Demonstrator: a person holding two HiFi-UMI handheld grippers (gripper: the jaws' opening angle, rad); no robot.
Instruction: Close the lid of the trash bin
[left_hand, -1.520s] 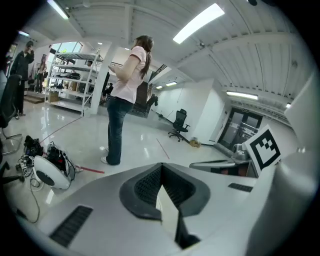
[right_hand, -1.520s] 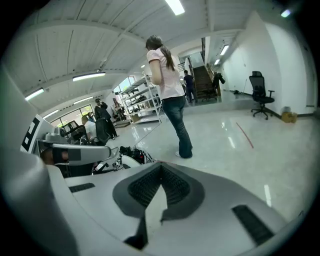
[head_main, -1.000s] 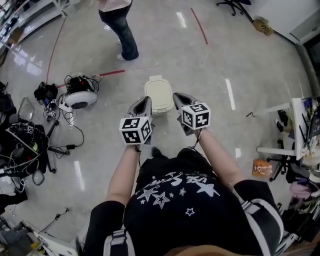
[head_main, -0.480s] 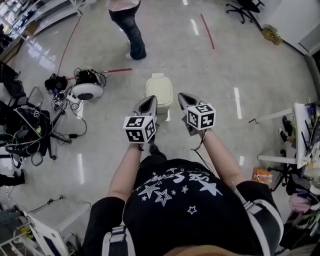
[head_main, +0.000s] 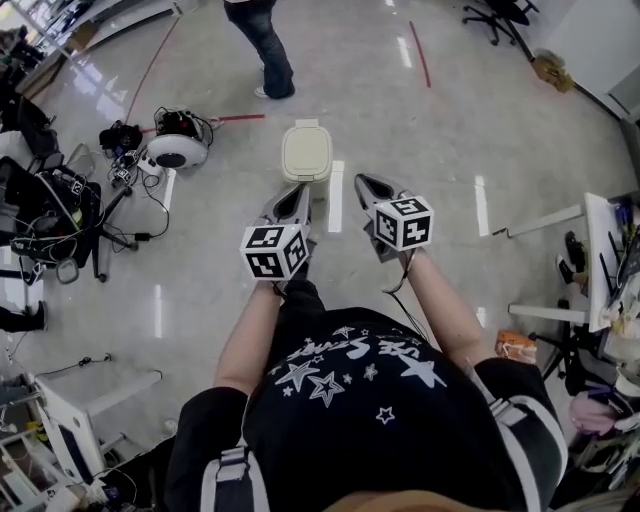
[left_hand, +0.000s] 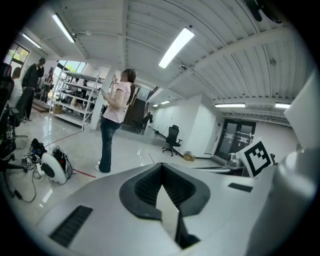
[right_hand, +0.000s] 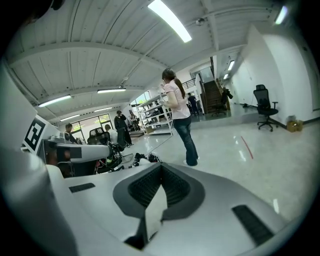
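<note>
The cream plastic trash bin (head_main: 306, 152), upper centre, is shown with its lid apparently down. The left gripper (head_main: 297, 196) and right gripper (head_main: 364, 187) are clenched empty, short of it. If pressed further, it could be slid across the glossy floor (head_main: 450, 110).

Both arms reach forward side by side, left tongs (head_main: 298, 190) and right tongs (head_main: 362, 181) closed, empty

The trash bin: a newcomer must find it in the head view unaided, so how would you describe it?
On the glossy grey floor, look just below the standing person in blue jeans. The cream rounded-rectangle plastic trash bin stands alone there, lid down; the round white device to its left sits among black cables.
</note>
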